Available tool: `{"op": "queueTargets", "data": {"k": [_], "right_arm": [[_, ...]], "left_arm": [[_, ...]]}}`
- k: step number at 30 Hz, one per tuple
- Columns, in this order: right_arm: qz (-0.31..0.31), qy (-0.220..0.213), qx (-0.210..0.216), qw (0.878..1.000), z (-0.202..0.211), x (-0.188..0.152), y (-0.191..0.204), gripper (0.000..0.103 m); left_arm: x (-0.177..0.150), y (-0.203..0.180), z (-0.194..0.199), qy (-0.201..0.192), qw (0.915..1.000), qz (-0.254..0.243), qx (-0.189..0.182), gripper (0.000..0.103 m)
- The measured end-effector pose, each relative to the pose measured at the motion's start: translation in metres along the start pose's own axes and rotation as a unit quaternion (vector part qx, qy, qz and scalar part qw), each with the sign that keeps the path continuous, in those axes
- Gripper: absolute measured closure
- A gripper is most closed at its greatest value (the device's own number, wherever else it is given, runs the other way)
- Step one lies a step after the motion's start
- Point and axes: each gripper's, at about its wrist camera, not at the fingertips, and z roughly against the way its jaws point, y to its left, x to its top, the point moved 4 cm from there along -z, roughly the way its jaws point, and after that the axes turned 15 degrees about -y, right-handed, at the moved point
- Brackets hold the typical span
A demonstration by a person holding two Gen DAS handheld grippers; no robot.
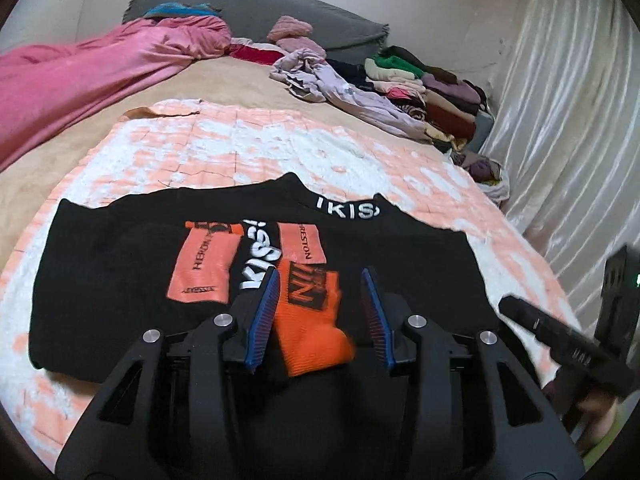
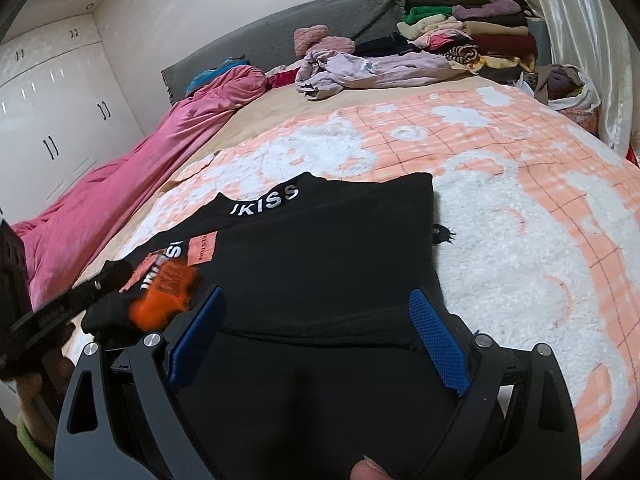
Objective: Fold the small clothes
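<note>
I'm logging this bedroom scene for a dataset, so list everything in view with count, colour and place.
black garment: one, black with orange patches and white lettering, spread on the blanket.
blanket: one, peach and white, covering the bed.
pink duvet: one, bunched along the bed's left.
headboard cushion: one, grey, at the wall.
lilac garment: one, crumpled near the headboard cushion.
clothes stack: one pile, mixed colours, in the far corner.
curtain: one, pale, to the right.
wardrobe: white, to the left.
left gripper: black, blue pads, open over an orange fold.
right gripper: same, open.
</note>
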Motion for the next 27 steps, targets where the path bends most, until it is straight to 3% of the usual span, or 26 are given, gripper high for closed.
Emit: {"op": "queueTargets", "data": {"k": [3, 11, 16, 21, 23, 27], "right_arm": [[0.003, 0.009, 0.007, 1.000, -0.007, -0.001, 0.008, 0.011], [0.019, 0.062, 0.100, 0.993, -0.048, -0.010, 0.083, 0.011], [0.042, 0.098, 0.121, 0.987, -0.086, -0.019, 0.123, 0.021], [0.042, 0.130, 0.124, 0.983, -0.117, -0.033, 0.132, 0.052], [0.046, 0.128, 0.140, 0.981, -0.118, -0.034, 0.137, 0.077], [0.053, 0.123, 0.164, 0.977, -0.111, -0.034, 0.150, 0.089]], "left_arm": [[0.000, 0.011, 0.007, -0.014, 0.9998, 0.008, 0.008, 0.070], [0.017, 0.073, 0.032, -0.062, 0.9903, 0.010, 0.125, 0.068], [0.022, 0.099, 0.042, -0.073, 0.9835, 0.012, 0.165, 0.062], [0.027, 0.116, 0.054, -0.090, 0.9779, 0.027, 0.187, 0.056], [0.027, 0.123, 0.057, -0.093, 0.9760, 0.040, 0.193, 0.056], [0.029, 0.131, 0.061, -0.102, 0.9730, 0.059, 0.199, 0.055]]}}
